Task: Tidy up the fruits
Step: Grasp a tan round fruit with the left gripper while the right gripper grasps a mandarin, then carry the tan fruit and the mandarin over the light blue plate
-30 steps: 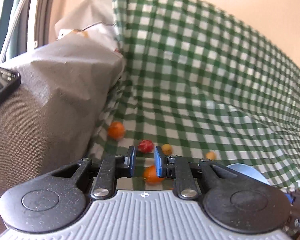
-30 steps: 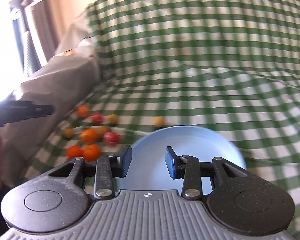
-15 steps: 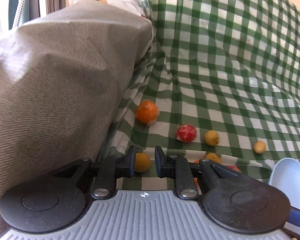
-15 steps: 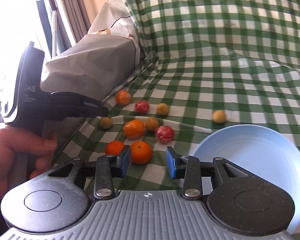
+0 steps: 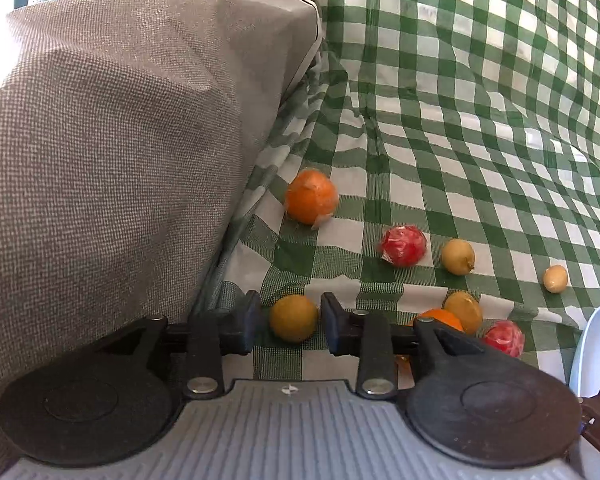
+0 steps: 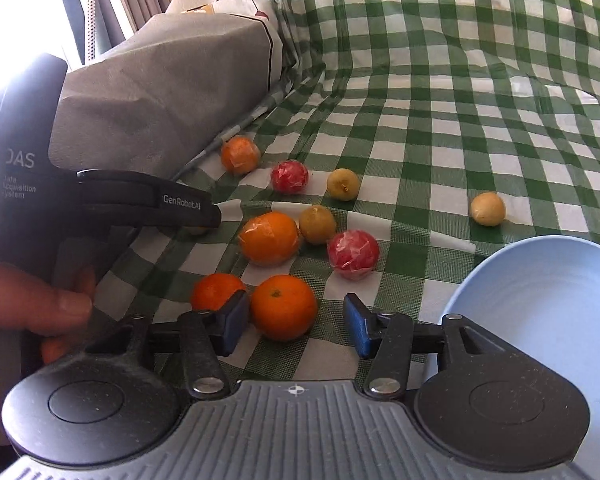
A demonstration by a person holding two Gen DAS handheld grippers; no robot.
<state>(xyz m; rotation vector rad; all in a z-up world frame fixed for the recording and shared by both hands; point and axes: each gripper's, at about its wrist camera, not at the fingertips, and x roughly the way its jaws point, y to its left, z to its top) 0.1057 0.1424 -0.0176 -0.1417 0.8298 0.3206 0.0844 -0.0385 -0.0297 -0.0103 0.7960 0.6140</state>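
Straddling a small yellow-brown round fruit [image 5: 293, 318], the left gripper [image 5: 287, 322] has its blue-padded jaws narrowly parted; they have just been opening, a sliver of gap shows on each side, no pad pressing. That fruit lies on the green-and-white checked cloth [image 5: 460, 128], just beside the grey woven fabric bag [image 5: 120, 140].

Right gripper [image 6: 296, 326]: jaws have just been opening, now moderately wide. A bare orange tangerine [image 6: 284, 306] sits between them, close to the left pad, well clear of the right one. Not gripped.

A second tangerine [image 6: 216, 292] is partly hidden behind the left finger. Farther on lie a plastic-wrapped orange [image 6: 268, 238] and a wrapped red fruit [image 6: 353, 254]. The pale blue round bowl [image 6: 548, 300] sits at right, near the gripper. A person's hand [image 6: 32, 300] grips the left tool's handle.
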